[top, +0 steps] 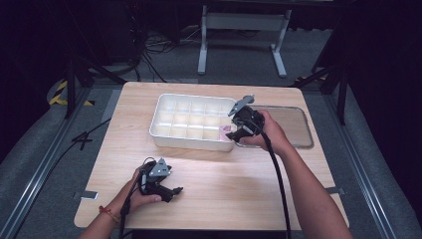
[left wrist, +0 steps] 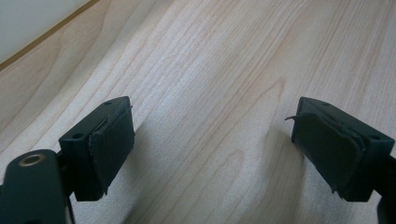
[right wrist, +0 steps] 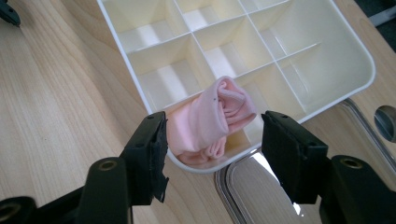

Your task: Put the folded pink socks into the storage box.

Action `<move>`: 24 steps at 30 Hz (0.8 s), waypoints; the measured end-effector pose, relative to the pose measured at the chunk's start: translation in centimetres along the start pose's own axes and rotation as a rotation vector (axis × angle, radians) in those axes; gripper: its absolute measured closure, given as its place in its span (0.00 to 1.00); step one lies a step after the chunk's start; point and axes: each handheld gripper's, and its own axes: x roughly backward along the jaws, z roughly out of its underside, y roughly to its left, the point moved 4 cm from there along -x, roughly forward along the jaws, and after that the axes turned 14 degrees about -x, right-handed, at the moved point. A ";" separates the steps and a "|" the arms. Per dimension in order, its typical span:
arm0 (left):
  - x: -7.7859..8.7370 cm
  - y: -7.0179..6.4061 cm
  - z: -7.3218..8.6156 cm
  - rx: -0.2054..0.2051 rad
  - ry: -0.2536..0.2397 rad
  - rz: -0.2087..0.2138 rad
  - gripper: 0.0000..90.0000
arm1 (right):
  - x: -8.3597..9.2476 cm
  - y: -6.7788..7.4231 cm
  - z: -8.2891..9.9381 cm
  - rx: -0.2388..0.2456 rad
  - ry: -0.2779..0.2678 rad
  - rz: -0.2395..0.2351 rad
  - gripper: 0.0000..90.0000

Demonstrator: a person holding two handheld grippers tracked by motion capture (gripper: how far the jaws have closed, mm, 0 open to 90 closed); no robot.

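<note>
A rolled pink cloth (right wrist: pixel 212 119) lies in the corner compartment of the white divided tray (right wrist: pixel 359 88), at the tray's near right corner in the high view (top: pixel 226 130). My right gripper (right wrist: pixel 212 154) hovers just over that corner, open, its jaws on either side of the cloth without touching it; from above it is at the tray's right end (top: pixel 239 127). My left gripper (top: pixel 166 189) rests low over the bare wooden table near the front, open and holding nothing (left wrist: pixel 212 149).
A clear lid (top: pixel 293 127) lies flat on the table right of the tray, close beside my right hand. The other tray compartments (top: pixel 186 117) hold nothing. The table's front edge (top: pixel 209 226) is close to my left hand.
</note>
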 end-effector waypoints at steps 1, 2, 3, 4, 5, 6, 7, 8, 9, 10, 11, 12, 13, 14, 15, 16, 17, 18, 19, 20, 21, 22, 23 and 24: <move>0.0 0.0 0.0 0.000 0.000 0.001 0.15 | 0.2 0.1 0.0 -0.003 -0.004 0.011 0.46; 0.0 0.0 0.0 0.000 0.000 0.000 0.15 | 0.4 0.1 0.1 -0.002 -0.007 0.012 0.45; 0.0 0.0 0.0 0.000 0.000 0.000 0.15 | 0.5 0.2 0.2 -0.003 -0.010 0.015 0.45; 0.0 0.0 0.0 0.001 0.000 0.000 0.15 | 0.6 0.2 0.3 -0.003 -0.013 0.031 0.44; 0.0 0.0 0.0 0.001 0.000 0.000 0.15 | 0.6 0.2 0.3 -0.003 -0.013 0.031 0.44; 0.0 0.0 0.0 0.001 0.000 0.000 0.15 | 0.8 0.3 0.6 0.003 -0.011 0.040 0.44; -0.1 0.0 0.0 0.002 -0.008 -0.006 0.15 | 0.9 0.3 0.8 0.009 -0.009 0.043 0.44; -0.1 0.0 0.0 0.002 -0.007 -0.006 0.15 | 1.0 0.3 0.9 0.007 -0.009 0.052 0.44; -0.1 0.0 0.0 0.003 -0.007 -0.005 0.15 | 1.1 0.3 1.0 0.006 -0.009 0.052 0.44; -0.1 0.0 0.0 0.003 -0.007 -0.005 0.15 | 1.1 0.3 1.0 0.006 -0.009 0.052 0.44; -0.1 0.0 0.0 0.002 -0.007 -0.005 0.15 | 1.2 0.3 1.2 0.007 -0.011 0.049 0.44; -0.1 0.0 0.0 0.002 -0.007 -0.005 0.15 | 1.5 0.3 1.4 0.007 -0.014 0.059 0.44; -0.1 0.0 0.0 0.002 -0.007 -0.006 0.15 | 1.6 0.4 1.6 0.007 -0.018 0.057 0.44; -0.1 0.0 0.0 0.002 -0.007 -0.006 0.15 | 1.8 0.4 1.7 0.007 -0.021 0.063 0.44; -0.1 0.0 0.0 0.002 -0.007 -0.005 0.15 | 1.9 0.4 1.8 0.011 -0.023 0.065 0.44; -0.1 0.0 0.0 0.002 -0.007 -0.006 0.15 | 2.1 0.4 1.9 0.016 -0.026 0.067 0.44; -0.1 0.0 0.0 0.002 -0.007 -0.005 0.15 | 2.1 0.4 2.0 0.015 -0.028 0.070 0.43; -0.1 0.0 0.0 0.002 -0.007 -0.005 0.15 | 2.3 0.5 2.2 0.016 -0.031 0.072 0.43; -0.1 0.0 0.0 0.002 -0.008 -0.005 0.15 | 2.4 0.5 2.4 0.014 -0.032 0.075 0.43; -0.1 0.0 0.0 0.003 -0.008 -0.005 0.15 | 2.5 0.5 2.5 0.017 -0.028 0.079 0.43; -0.1 0.0 0.0 0.003 -0.007 -0.005 0.15 | 2.6 0.5 2.7 0.021 -0.031 0.082 0.43; -0.1 0.0 0.0 0.002 -0.008 -0.006 0.15 | 2.7 0.6 2.9 0.020 -0.033 0.084 0.43; -0.1 0.0 0.0 0.002 -0.008 -0.006 0.15 | 2.7 0.6 3.0 0.020 -0.035 0.085 0.43; -0.1 0.0 0.0 0.003 -0.008 -0.005 0.15 | 2.7 0.7 3.2 0.020 -0.037 0.084 0.43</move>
